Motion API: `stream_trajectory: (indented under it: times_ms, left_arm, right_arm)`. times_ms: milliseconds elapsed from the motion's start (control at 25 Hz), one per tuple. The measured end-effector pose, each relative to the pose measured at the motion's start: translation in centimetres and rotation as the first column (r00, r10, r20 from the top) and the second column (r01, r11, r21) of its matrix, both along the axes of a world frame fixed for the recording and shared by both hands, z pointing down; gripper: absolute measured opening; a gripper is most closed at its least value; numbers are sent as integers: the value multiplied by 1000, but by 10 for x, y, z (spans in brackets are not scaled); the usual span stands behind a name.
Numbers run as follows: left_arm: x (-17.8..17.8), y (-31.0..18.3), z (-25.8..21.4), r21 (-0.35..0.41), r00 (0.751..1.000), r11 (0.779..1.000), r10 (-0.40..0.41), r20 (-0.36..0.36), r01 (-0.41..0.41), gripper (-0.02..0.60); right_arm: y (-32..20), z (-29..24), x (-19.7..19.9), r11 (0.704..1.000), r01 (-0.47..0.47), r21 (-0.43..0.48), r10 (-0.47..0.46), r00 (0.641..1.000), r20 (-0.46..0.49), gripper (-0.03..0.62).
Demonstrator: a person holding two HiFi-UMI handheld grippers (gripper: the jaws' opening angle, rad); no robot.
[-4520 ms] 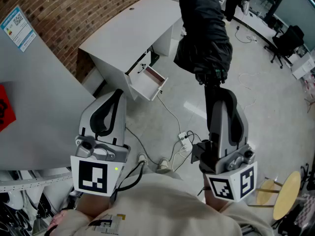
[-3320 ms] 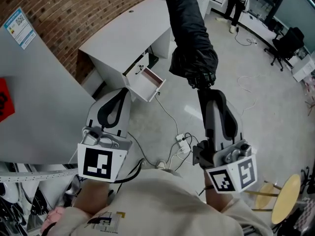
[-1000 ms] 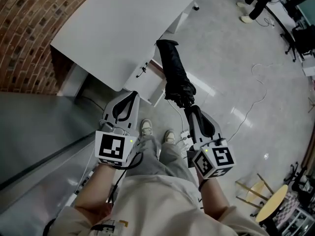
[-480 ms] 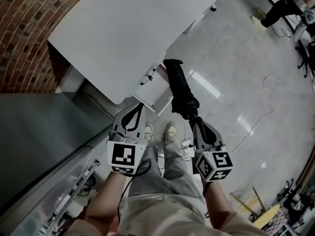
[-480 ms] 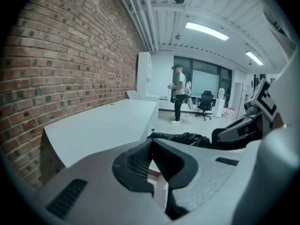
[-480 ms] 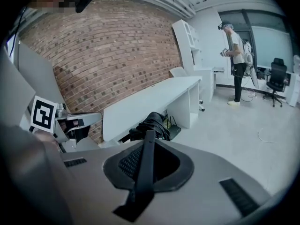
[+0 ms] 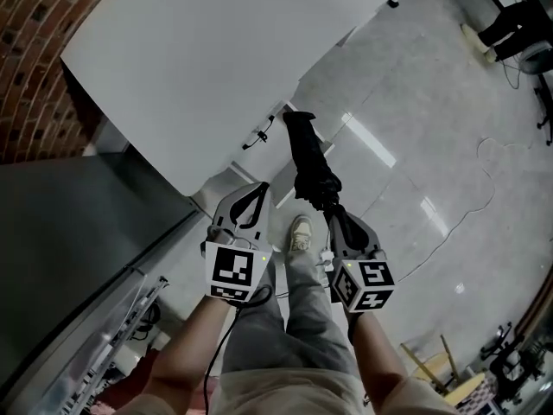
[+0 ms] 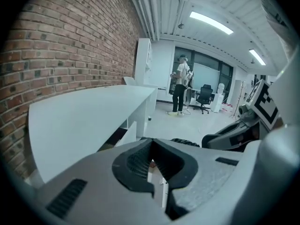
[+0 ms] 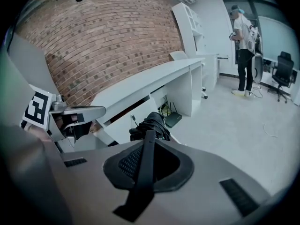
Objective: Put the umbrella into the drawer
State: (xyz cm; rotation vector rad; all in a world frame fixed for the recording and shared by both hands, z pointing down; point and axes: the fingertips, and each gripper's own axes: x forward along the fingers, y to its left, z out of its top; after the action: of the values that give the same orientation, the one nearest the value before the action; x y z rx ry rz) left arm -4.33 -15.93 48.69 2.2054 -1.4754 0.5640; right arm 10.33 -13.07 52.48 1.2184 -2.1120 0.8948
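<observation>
Umbrella point(image 7: 311, 164) nearer drawer point(image 7: 270, 133) — tight in right gripper point(image 7: 332, 213)

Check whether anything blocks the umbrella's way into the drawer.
Nothing visible does. The umbrella, held by the right gripper, points at the open drawer. The left gripper is off to one side, shut and empty.

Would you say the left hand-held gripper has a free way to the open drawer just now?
Probably yes: the left hand-held gripper, empty with jaws together, points at the drawer, and the umbrella lies beside that path.
</observation>
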Motion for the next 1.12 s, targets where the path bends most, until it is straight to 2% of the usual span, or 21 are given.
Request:
stream_trajectory:
  times_ms: [360, 640, 960, 1120]
  left_arm:
    - [6, 3, 88, -65, 1000, 998, 10, -8, -10, 8]
    - [4, -3, 149, -78, 998, 997, -17, -57, 12, 8]
    - [0, -17, 198, -98, 998, 995, -24, -58, 19, 8]
    - [-4, -24, 215, -102, 998, 994, -38, -59, 32, 8]
  right_arm:
    - [-8, 92, -8, 999, -4, -38, 3, 1000, -8, 31]
    - [-32, 156, -26, 999, -28, -25, 28, 1000, 0, 31]
    - [-60, 205, -57, 1000, -27, 0, 27, 1000, -11, 32]
    - [-70, 226, -75, 999, -13, 45, 14, 1000, -20, 32]
